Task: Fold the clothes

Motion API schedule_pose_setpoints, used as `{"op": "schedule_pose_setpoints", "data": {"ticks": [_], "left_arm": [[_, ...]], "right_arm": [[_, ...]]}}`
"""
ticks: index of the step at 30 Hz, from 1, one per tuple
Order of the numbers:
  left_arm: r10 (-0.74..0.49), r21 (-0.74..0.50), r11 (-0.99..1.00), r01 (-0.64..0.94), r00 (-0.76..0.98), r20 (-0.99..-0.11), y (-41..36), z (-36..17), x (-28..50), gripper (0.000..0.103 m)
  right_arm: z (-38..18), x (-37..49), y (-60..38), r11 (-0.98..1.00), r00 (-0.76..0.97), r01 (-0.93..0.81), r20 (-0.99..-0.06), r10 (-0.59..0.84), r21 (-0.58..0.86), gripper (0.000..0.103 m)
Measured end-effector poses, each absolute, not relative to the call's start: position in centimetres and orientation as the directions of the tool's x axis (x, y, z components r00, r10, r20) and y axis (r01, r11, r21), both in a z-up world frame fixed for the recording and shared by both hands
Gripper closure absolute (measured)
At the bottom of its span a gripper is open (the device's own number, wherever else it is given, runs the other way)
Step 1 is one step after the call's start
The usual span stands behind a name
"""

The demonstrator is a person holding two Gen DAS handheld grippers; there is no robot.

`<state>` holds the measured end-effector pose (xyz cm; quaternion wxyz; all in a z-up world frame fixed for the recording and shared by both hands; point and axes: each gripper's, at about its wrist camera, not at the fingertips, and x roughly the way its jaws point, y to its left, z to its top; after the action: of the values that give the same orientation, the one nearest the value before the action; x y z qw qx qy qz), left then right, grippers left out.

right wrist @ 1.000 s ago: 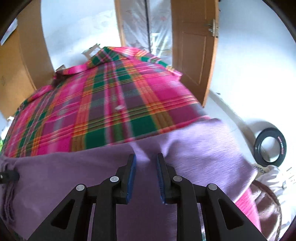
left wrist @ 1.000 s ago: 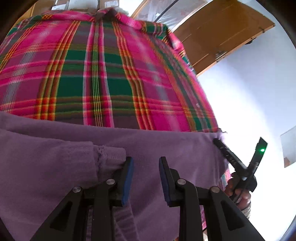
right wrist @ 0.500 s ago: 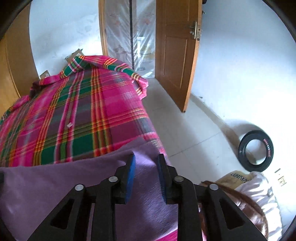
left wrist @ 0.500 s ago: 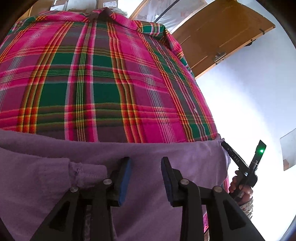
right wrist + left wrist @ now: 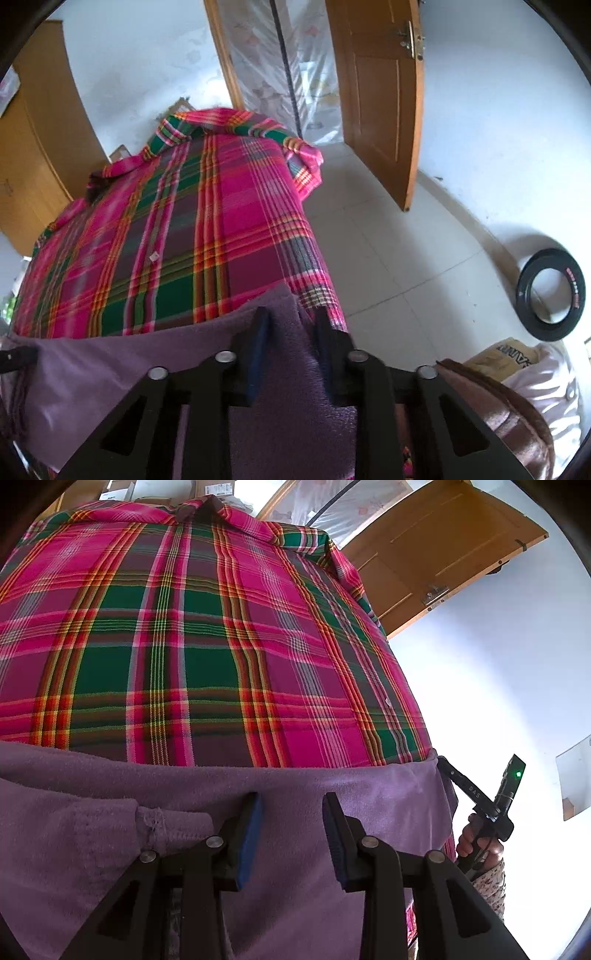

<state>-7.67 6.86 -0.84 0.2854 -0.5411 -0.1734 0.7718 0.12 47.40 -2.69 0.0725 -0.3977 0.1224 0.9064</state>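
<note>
A purple fleece garment [image 5: 332, 779] is stretched across the near end of a bed, over a pink and green plaid cover [image 5: 221, 646]. My left gripper [image 5: 291, 805] is shut on the garment's left part, beside a stitched cuff [image 5: 155, 819]. My right gripper [image 5: 291, 317] is shut on a raised fold at the right corner of the garment [image 5: 110, 369], at the bed's right edge. In the left wrist view the right gripper [image 5: 443, 762] pinches that corner, with a hand [image 5: 476, 838] on its handle. The left gripper's black tip [image 5: 14, 360] shows at the garment's far left.
The plaid cover [image 5: 184, 240] runs back to a wall and a wooden wardrobe [image 5: 37, 166]. To the right lie a tiled floor [image 5: 388, 258], an open wooden door [image 5: 380, 110], a black ring [image 5: 550, 295], and bags [image 5: 535, 387] in the near right corner.
My right gripper has swung to the right with the garment's corner, out to the bed's edge, so floor and door now show. The garment lies flatter and tauter; the left gripper barely moved.
</note>
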Motion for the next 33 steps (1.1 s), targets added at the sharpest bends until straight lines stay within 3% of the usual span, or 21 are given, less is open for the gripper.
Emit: {"op": "schedule_pose_setpoints", "data": {"ticks": [2, 9, 17, 22, 24, 26, 33], "left_arm": [[0.628, -0.576, -0.777, -0.254, -0.253, -0.736, 6.9, -0.9, -7.7, 0.069], [0.63, -0.579, -0.776, -0.249, -0.257, -0.733, 7.0, -0.9, -7.7, 0.069], [0.629, -0.582, -0.777, -0.242, -0.262, -0.732, 6.9, -0.9, -7.7, 0.069], [0.627, -0.579, -0.779, -0.24, -0.265, -0.733, 6.9, -0.9, -7.6, 0.069], [0.625, -0.578, -0.78, -0.239, -0.265, -0.734, 6.9, -0.9, -7.6, 0.069], [0.623, -0.576, -0.782, -0.238, -0.266, -0.736, 7.0, -0.9, -7.7, 0.069], [0.623, -0.578, -0.782, -0.234, -0.266, -0.735, 7.0, -0.9, -7.7, 0.069]], "right_arm": [[-2.4, 0.4, 47.5, -0.96, -0.685, -0.223, -0.728, 0.033, 0.167, 0.093], [-1.4, 0.5, 47.6, -0.963, -0.728, -0.222, -0.683, 0.059, 0.153, 0.099], [-2.5, 0.1, 49.4, -0.942, -0.707, -0.214, -0.707, -0.032, 0.257, 0.099], [-2.4, 0.1, 50.6, -0.909, -0.721, -0.207, -0.685, -0.107, 0.361, 0.093], [-2.4, -0.6, 50.8, -0.902, -0.717, -0.201, -0.685, -0.13, 0.382, 0.083], [-2.2, -1.4, 50.7, -0.908, -0.711, -0.2, -0.693, -0.125, 0.369, 0.078], [-2.7, -4.1, 48.3, -0.961, -0.615, -0.155, -0.784, -0.086, 0.227, 0.079]]}}
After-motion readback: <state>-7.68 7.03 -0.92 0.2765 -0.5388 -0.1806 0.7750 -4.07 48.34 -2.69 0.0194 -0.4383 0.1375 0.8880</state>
